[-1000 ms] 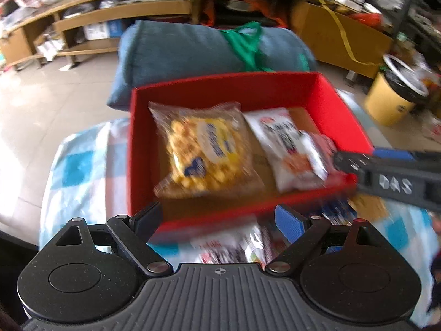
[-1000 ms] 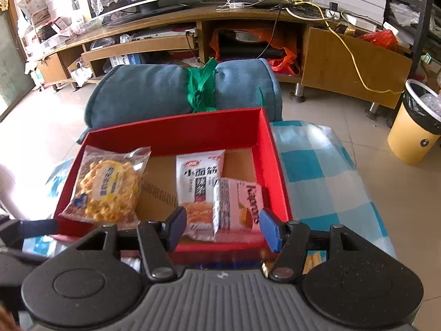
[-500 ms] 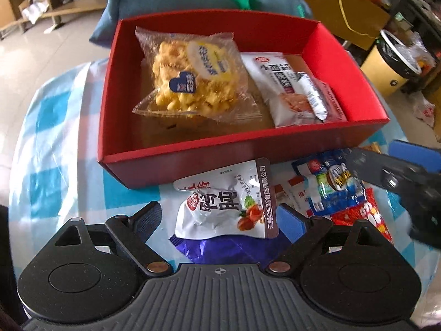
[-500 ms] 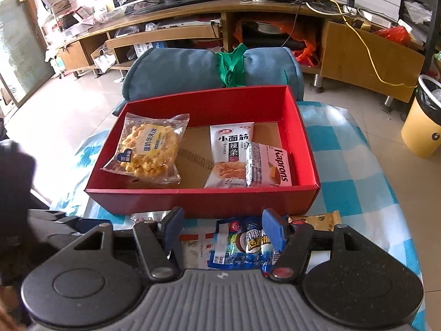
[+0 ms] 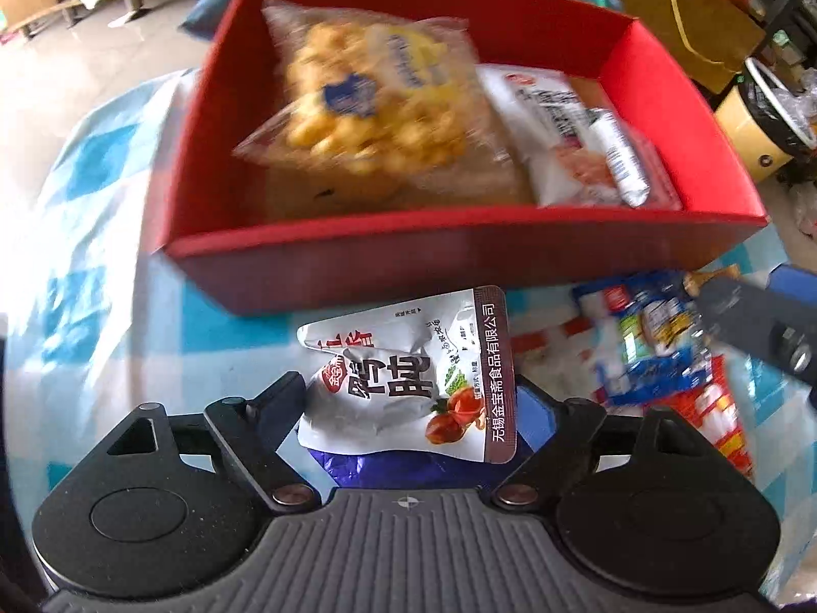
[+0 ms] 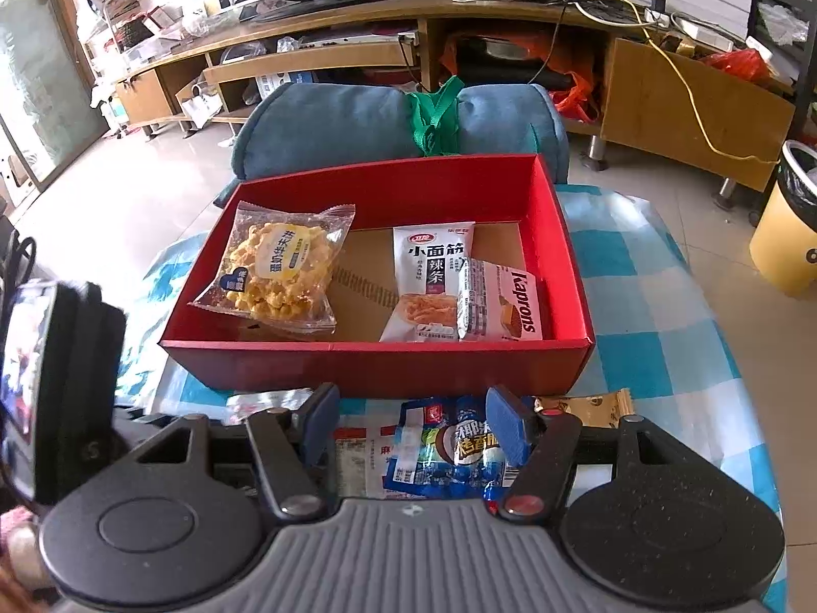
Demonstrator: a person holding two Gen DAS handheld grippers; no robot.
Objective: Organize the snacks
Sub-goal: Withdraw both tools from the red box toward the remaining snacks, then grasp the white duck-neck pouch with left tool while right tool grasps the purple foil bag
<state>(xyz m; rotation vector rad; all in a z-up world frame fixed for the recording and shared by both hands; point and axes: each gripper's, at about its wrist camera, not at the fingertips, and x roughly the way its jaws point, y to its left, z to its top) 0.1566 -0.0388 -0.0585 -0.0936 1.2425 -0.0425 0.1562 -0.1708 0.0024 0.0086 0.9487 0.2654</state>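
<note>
A red box (image 5: 459,250) (image 6: 378,365) holds a yellow puffed-snack bag (image 6: 278,268), a white spicy-strip packet (image 6: 431,281) and a Kaprons packet (image 6: 503,301). My left gripper (image 5: 408,398) is open, its fingers on either side of a white-and-brown snack pouch (image 5: 413,378) lying on the blue checked cloth in front of the box. My right gripper (image 6: 413,429) is open above a blue coconut-snack packet (image 6: 449,454). That packet also shows in the left wrist view (image 5: 648,337), beside the right gripper's finger (image 5: 766,316).
A purple packet (image 5: 403,467) lies under the white pouch. A red packet (image 5: 715,408) and a brown wrapper (image 6: 582,406) lie at the right. A rolled blue cushion (image 6: 398,122) sits behind the box. A yellow bin (image 6: 786,225) stands on the floor.
Both grippers have pulled back from over the box and lowered towards the loose packets in front of it. The left gripper's fingers now flank the white pouch.
</note>
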